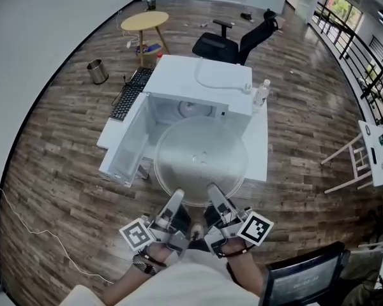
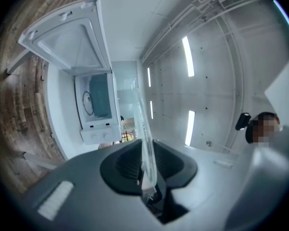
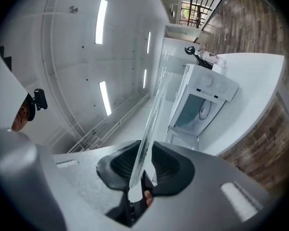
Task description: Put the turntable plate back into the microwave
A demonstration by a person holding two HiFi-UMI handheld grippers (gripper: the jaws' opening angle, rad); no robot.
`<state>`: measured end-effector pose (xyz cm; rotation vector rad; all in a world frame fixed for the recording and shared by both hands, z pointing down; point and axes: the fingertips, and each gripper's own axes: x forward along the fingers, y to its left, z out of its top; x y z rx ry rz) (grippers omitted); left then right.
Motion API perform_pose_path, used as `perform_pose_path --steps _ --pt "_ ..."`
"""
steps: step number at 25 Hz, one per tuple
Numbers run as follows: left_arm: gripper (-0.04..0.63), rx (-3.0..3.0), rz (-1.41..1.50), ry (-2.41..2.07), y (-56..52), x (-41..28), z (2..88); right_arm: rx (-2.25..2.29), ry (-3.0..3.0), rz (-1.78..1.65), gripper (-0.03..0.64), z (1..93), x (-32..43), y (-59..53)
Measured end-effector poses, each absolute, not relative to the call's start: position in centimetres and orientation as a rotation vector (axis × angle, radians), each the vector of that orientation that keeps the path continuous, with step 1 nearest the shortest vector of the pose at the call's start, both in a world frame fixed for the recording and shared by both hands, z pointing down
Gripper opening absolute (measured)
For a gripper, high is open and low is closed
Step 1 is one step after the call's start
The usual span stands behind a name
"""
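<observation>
Each gripper view shows what the head view cannot: the plate (image 2: 145,129) seen edge-on, pinched between the pads of the left hand-held gripper (image 2: 147,166), and likewise in the right hand-held gripper (image 3: 143,170). From above, the plate is a full glass disc held by its near rim above the counter (image 1: 258,146), just before the microwave (image 1: 204,81), whose door (image 1: 124,142) stands open.

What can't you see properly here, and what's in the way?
Floor of the microwave: head view, the turntable plate covers most of it.
Plate's flat face: both gripper views show only its edge.
Its knob markings: both gripper views, too small.
Label on the bottle: head view, too small.
</observation>
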<state>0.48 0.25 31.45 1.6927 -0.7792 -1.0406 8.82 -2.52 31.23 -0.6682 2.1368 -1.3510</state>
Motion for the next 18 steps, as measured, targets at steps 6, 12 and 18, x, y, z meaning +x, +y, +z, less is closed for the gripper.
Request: perform_pose_path --steps 6,12,18 --pt "0.078 1.677 -1.047 -0.806 -2.3 -0.1 31.2 -0.645 2.138 -1.373 0.069 30.9 8.2 -5.2" --pt "0.079 1.656 -1.040 -0.818 -3.8 -0.9 31.9 -0.639 2.122 -1.411 0.070 31.7 7.3 -6.8" --pt "0.082 1.678 -1.018 -0.800 -4.7 -1.2 32.0 -0.677 2.134 -1.394 0.069 31.6 7.0 -7.6"
